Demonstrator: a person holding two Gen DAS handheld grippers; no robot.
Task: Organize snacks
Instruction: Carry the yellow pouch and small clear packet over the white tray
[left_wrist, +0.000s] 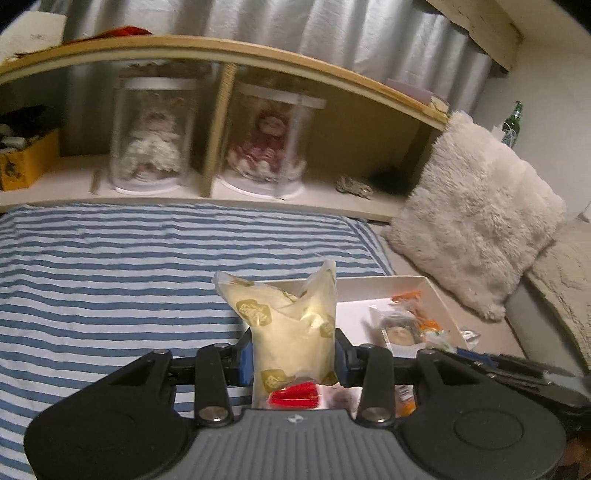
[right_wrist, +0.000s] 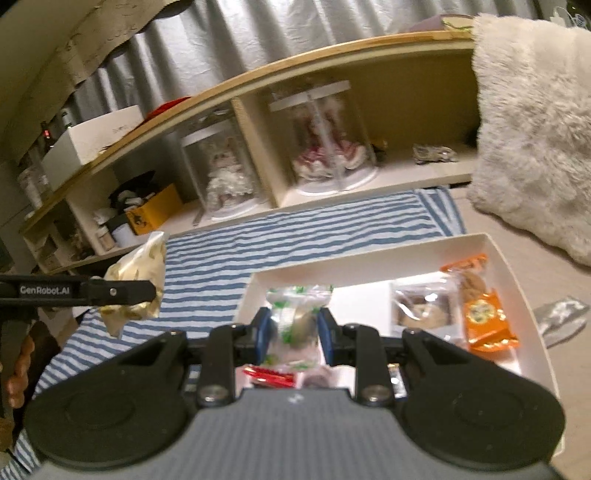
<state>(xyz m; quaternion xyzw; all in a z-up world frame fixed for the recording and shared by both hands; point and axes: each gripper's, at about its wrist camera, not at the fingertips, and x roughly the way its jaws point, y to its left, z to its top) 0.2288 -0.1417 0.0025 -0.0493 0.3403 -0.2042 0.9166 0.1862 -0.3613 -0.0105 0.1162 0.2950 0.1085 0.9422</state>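
My left gripper (left_wrist: 294, 356) is shut on a pale yellow snack bag (left_wrist: 291, 325) with gold print, held upright above the striped cloth. The same yellow bag (right_wrist: 135, 284) shows at the left of the right wrist view, clamped by the left gripper's black fingers (right_wrist: 118, 291). My right gripper (right_wrist: 294, 334) is shut on a clear packet with green print (right_wrist: 297, 317), held over the near left part of the white box (right_wrist: 369, 254). Inside the box lie an orange packet (right_wrist: 484, 314), a clear-wrapped brown pastry (right_wrist: 421, 310) and a red wrapper (right_wrist: 269, 374).
A blue-and-white striped cloth (left_wrist: 110, 277) covers the bed. Behind it runs a wooden headboard shelf (left_wrist: 221, 55) with two dolls in clear cases (left_wrist: 155, 136). A fluffy white pillow (left_wrist: 476, 221) leans at the right. A silver wrapper (right_wrist: 561, 314) lies outside the box.
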